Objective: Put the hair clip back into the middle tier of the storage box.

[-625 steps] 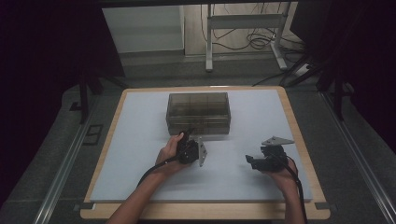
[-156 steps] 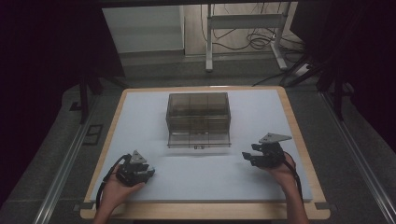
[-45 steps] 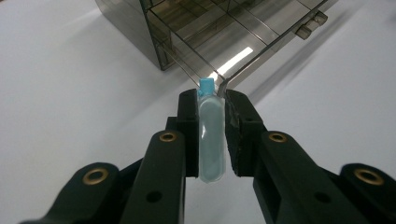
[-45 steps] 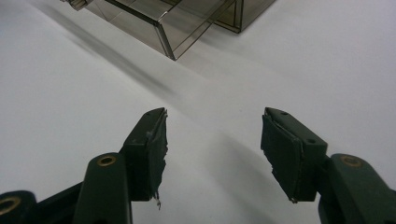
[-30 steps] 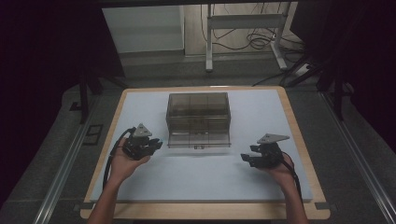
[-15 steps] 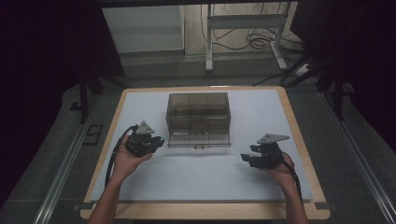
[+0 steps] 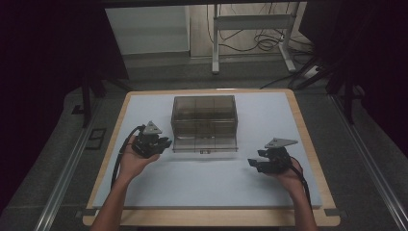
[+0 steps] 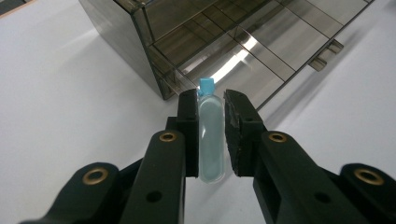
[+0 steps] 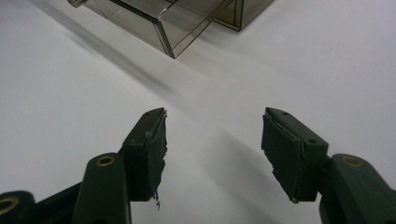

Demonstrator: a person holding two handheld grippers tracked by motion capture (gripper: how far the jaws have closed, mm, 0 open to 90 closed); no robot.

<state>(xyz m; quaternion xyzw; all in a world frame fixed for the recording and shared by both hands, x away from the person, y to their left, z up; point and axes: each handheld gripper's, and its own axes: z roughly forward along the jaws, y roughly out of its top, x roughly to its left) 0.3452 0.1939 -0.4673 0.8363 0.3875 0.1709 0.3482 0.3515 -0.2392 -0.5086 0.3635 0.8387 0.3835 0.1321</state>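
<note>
Left gripper (image 8: 211, 100) is clamped on a small vial (image 8: 211, 135) with a blue cap (image 8: 206, 86), cap pointing ahead, held just beside the smoked drawer box's (image 7: 204, 120) near left corner, seemingly for stowing in the pulled-out drawer (image 8: 243, 51). Right gripper (image 9: 212, 135) rests empty, jaws wide, on the white table (image 7: 202, 183), well clear of the box.

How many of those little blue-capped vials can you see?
1. The blue-capped vial sits clamped between the left gripper's jaws, beside the smoky plastic drawer box. Others could be hidden inside the box.
</note>
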